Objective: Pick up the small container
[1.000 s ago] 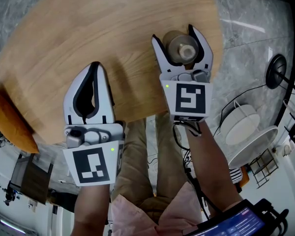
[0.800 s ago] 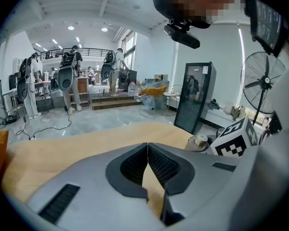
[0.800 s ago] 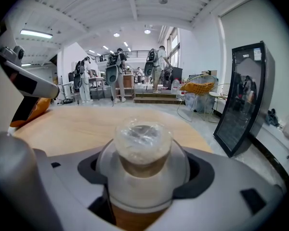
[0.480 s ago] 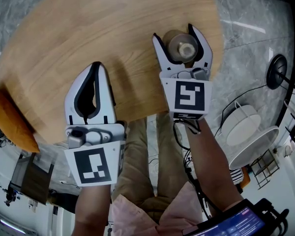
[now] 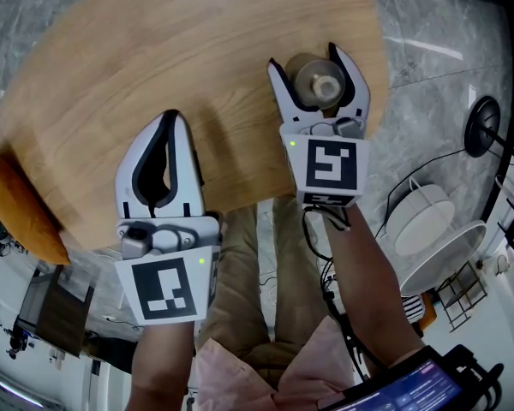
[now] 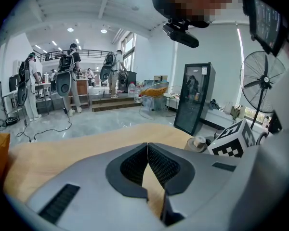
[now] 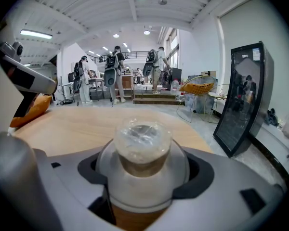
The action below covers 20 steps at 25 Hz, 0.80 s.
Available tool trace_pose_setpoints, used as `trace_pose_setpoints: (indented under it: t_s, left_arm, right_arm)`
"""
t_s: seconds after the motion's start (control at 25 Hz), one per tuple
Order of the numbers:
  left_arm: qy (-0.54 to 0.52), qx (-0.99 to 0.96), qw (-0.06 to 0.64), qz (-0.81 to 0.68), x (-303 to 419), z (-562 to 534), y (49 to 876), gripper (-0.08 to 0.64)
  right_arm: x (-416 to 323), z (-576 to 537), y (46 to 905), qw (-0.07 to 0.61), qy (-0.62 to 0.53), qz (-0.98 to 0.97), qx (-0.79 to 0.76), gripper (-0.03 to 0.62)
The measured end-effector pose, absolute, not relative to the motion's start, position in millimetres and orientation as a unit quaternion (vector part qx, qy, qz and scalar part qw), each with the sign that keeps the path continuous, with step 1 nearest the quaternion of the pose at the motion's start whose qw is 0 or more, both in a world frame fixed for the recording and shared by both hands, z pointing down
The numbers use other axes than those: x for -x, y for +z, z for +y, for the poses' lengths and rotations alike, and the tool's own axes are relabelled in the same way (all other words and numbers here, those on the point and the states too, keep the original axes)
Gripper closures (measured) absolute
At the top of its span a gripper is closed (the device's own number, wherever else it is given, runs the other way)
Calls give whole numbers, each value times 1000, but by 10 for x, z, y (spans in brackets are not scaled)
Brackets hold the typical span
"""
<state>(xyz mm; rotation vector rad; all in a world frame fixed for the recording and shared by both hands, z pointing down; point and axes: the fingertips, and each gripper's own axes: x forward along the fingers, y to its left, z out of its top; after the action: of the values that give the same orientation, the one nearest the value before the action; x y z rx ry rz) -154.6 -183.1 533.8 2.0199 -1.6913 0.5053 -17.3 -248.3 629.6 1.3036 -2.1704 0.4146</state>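
The small container [image 5: 318,82], a squat translucent pot with a brownish fill and a crinkled clear top, stands on the round wooden table [image 5: 180,67] near its right edge. My right gripper [image 5: 309,62] has one finger on each side of it, and both press against its wide body. In the right gripper view the small container [image 7: 142,163] fills the space between the jaws. My left gripper [image 5: 168,120] hovers over the table's near edge, shut and holding nothing; its pads [image 6: 156,165] meet in the left gripper view.
An orange cushion [image 5: 17,208] lies at the table's left edge. A floor fan [image 5: 430,229] and a lamp base [image 5: 481,122] stand on the grey floor to the right. A person's legs [image 5: 253,298] sit below the table. People stand far behind.
Almost nothing: both grippers sit a few pixels further right in the head view. The right jaws' spread around the container is unchanged.
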Motion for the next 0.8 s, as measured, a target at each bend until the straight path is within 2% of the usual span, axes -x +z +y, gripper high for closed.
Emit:
trace_pose_setpoints:
  t_s: [0.8]
  left_arm:
    - [176,-730,212,-626,1592,-1813,5145,548]
  right_arm:
    - [201,-2486,6158,271,134,-819,-488,255]
